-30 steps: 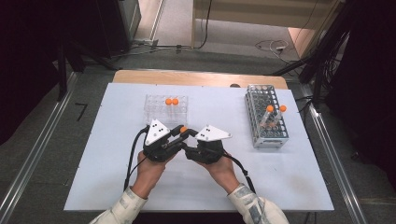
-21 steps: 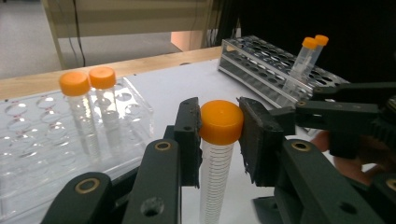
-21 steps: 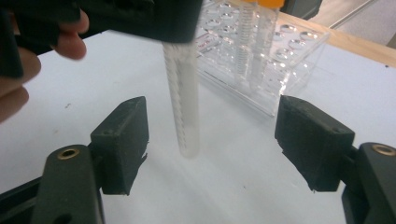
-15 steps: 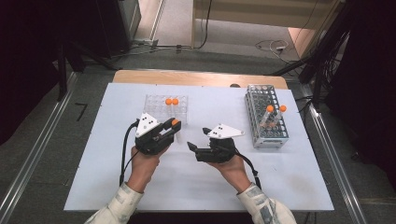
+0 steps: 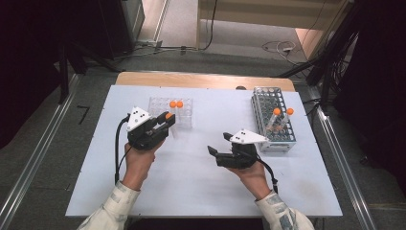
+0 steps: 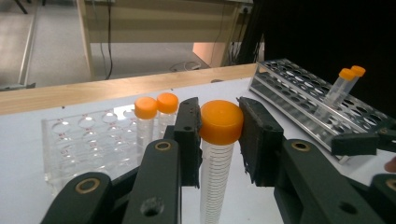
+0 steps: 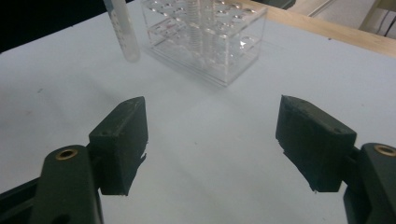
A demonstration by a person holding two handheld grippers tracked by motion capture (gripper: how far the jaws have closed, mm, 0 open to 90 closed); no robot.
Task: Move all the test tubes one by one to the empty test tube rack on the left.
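Gripping a clear plastic tube point(image 6: 215, 172) just under its orange cap point(image 6: 221, 121), the left gripper point(image 5: 165, 122) has its two black jaws pressed against the cap's sides, and the tube hangs upright below them. In the high view the tube sits off the table point(image 5: 201, 187), just in front of the clear rack point(image 5: 184, 120) near the table's far left. Two more orange-capped tubes point(image 6: 156, 116) stand side by side in that clear rack, just behind the held one. The right gripper point(image 5: 216, 147) rests lower and nearer the person, around the middle of the table, well apart from the left; its jaws stand wide apart with nothing between them, having just been opening. Its own camera looks across bare white tabletop toward the clear rack. At the table's far right, a metal wire rack point(image 5: 270, 120) holds two orange-capped tubes point(image 5: 282, 115) leaning at a tilt. A wooden edge point(image 5: 206, 79) borders the table's far side.
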